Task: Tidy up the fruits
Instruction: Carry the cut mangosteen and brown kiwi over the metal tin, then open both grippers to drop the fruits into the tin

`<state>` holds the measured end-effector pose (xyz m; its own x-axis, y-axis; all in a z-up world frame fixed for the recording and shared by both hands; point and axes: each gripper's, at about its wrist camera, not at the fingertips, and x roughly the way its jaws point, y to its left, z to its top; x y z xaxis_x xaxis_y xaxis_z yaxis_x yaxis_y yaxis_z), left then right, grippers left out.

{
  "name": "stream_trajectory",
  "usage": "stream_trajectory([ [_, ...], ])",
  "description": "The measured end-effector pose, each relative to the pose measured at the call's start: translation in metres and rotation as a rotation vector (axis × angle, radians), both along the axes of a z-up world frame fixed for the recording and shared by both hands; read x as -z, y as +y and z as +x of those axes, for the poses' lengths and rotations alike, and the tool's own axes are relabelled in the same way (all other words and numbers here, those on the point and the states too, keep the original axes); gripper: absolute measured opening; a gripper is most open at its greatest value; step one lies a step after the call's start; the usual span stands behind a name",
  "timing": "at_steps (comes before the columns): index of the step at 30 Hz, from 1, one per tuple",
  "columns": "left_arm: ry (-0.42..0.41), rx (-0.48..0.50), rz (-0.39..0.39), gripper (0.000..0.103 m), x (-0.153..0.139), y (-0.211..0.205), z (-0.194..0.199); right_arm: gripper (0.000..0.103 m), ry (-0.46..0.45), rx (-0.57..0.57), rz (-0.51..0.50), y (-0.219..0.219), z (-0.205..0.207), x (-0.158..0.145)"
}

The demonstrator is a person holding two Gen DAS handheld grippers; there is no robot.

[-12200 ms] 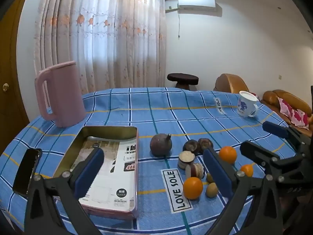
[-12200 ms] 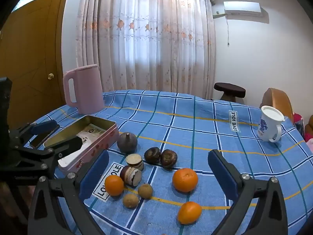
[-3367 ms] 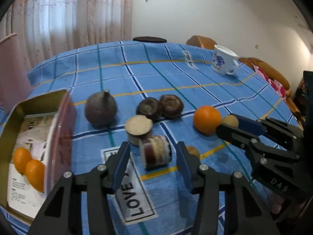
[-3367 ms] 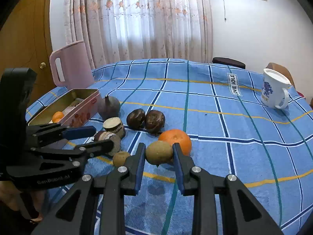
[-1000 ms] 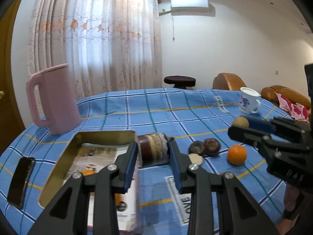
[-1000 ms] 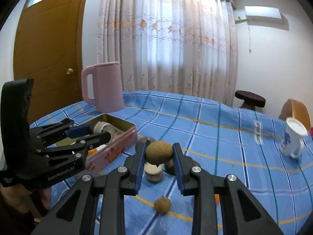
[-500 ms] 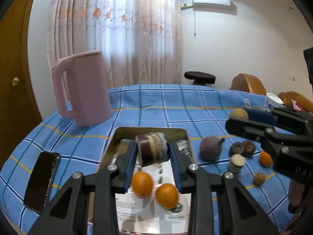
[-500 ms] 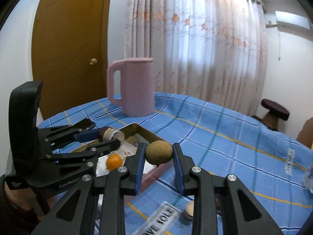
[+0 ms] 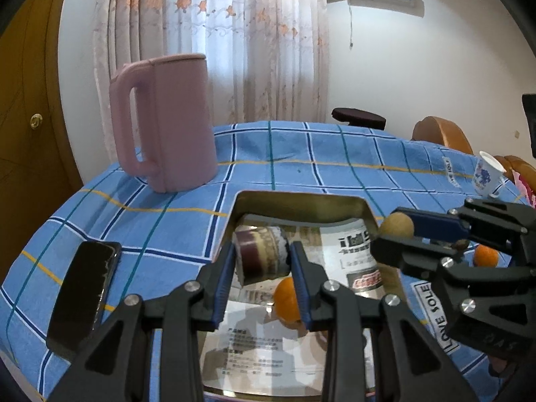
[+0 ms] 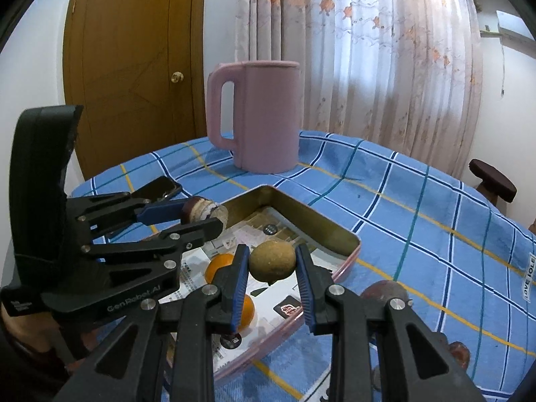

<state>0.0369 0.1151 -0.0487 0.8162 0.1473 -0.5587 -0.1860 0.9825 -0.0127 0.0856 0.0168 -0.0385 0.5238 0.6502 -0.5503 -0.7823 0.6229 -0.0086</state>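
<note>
Left gripper point(image 9: 262, 261) clamped on a cut mangosteen half point(image 9: 261, 255), right gripper point(image 10: 272, 276) clamped on a brown round fruit point(image 10: 272, 262), both frame centre above the open tin point(image 10: 338, 231). Two oranges point(image 10: 219, 266) inside, partly hidden by fingers. Blue plaid tablecloth point(image 9: 301, 174); pink kettle point(image 9: 167, 120), curtains point(image 9: 234, 33) behind.

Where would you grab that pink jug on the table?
Probably by the handle loop of the pink jug. It stands upright with the handle on its left side in the right wrist view, so a gripper could come from that side and close across the vertical bar.
</note>
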Motion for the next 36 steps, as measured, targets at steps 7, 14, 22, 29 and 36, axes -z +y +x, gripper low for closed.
stream_trajectory([
  [7,0.032,-0.001,-0.005,0.035,0.010,0.005,0.003,0.030,0.020,-0.004,-0.034,0.012,0.003,0.011],
  [14,0.051,0.005,-0.005,0.035,0.014,0.005,0.005,0.030,0.053,-0.004,-0.070,0.020,0.007,0.023],
  [22,0.047,-0.027,0.011,0.044,0.013,0.005,0.001,0.030,0.103,-0.030,-0.093,0.027,0.006,0.035],
  [29,-0.018,-0.048,-0.001,0.083,-0.002,0.000,-0.017,0.045,0.074,0.009,-0.034,-0.002,-0.005,0.024],
  [36,-0.082,0.047,-0.011,0.098,-0.020,-0.042,-0.024,0.058,0.001,0.152,-0.007,-0.091,-0.022,0.008],
])
